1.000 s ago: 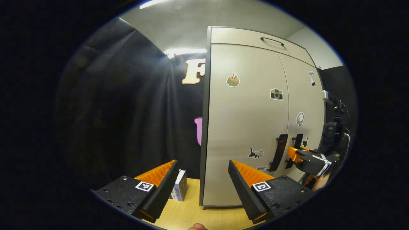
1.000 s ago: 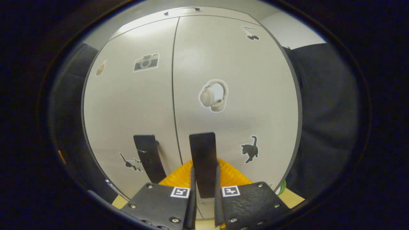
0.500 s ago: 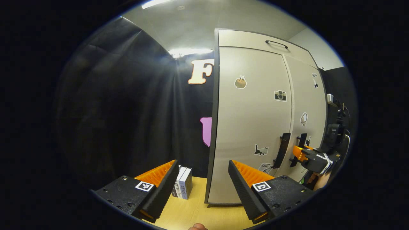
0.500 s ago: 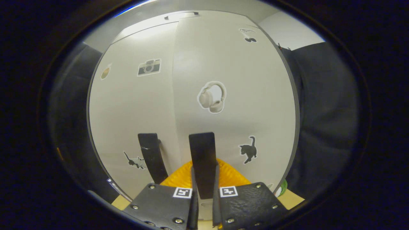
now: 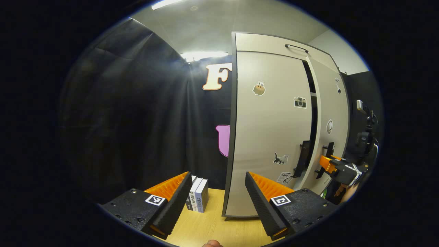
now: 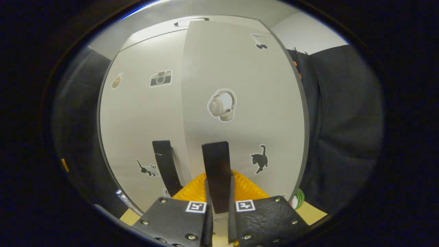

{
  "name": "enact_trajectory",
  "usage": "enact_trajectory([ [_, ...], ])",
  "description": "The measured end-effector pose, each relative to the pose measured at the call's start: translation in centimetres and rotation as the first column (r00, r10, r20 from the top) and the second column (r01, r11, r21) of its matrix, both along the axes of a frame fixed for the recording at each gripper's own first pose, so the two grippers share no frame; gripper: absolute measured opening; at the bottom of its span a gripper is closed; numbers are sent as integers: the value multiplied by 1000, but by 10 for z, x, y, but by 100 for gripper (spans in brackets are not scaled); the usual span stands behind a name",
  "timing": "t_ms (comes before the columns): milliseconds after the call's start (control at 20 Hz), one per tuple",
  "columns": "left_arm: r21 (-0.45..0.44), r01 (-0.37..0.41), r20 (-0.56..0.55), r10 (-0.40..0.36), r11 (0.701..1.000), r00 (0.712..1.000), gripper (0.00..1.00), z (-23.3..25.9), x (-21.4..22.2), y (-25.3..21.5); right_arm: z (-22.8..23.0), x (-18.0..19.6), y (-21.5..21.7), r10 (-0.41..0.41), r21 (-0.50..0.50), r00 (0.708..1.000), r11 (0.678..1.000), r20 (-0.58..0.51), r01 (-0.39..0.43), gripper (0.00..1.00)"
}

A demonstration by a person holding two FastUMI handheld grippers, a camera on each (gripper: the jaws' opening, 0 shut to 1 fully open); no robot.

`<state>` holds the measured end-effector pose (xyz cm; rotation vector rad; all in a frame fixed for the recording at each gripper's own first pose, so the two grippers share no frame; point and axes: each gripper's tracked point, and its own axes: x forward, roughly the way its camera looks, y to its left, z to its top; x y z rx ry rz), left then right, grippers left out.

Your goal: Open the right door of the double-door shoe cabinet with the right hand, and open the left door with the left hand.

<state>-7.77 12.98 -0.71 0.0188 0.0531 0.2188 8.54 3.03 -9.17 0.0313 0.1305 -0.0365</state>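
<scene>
Cabinet interior: a dark gap point(image 5: 312, 103) between the doors is visible in the left gripper view; contents cannot be made out. Bottom of the right handle point(image 6: 216, 175) is hidden between the right tool's fingers. Stickers on both doors are small; their details are hard to make out.

Surroundings: shoe cabinet point(image 5: 274, 41) stands on a wooden tabletop point(image 5: 209, 228). Small boxes point(image 5: 198, 195) stand upright just beside the cabinet's left side, near the black cloth wall. A drawer handle point(image 5: 296, 48) sits on the top panel. Nothing stands between the left tool and the cabinet.

Right door point(image 6: 240, 103): swung slightly out from the cabinet front, its edge proud of the left door point(image 6: 144, 120). Left door lies flush, its handle point(image 6: 165, 166) free.

Right tool point(image 6: 217, 209): fingers nearly together, both pressing the right handle. Seen from the left gripper view, it point(image 5: 327, 164) sits at that handle, held by a hand point(image 5: 346, 192).

Left tool point(image 5: 217, 192): wide open, holding nothing, well apart from the left door.
</scene>
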Motion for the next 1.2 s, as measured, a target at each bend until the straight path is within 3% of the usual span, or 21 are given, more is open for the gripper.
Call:
enact_trajectory([
  [200,-2,38,-11,-38,999,999,93,-3,5,-10,2,-13,-6,-16,10,1000,1000,7,15,17],
  [400,-9,86,-26,-86,996,996,99,-7,12,-24,4,-26,-14,-23,8,1000,1000,10,22,17],
  [1200,-36,220,-32,-221,975,975,96,-13,39,-75,11,-66,-46,-41,-16,999,999,8,42,17],
])
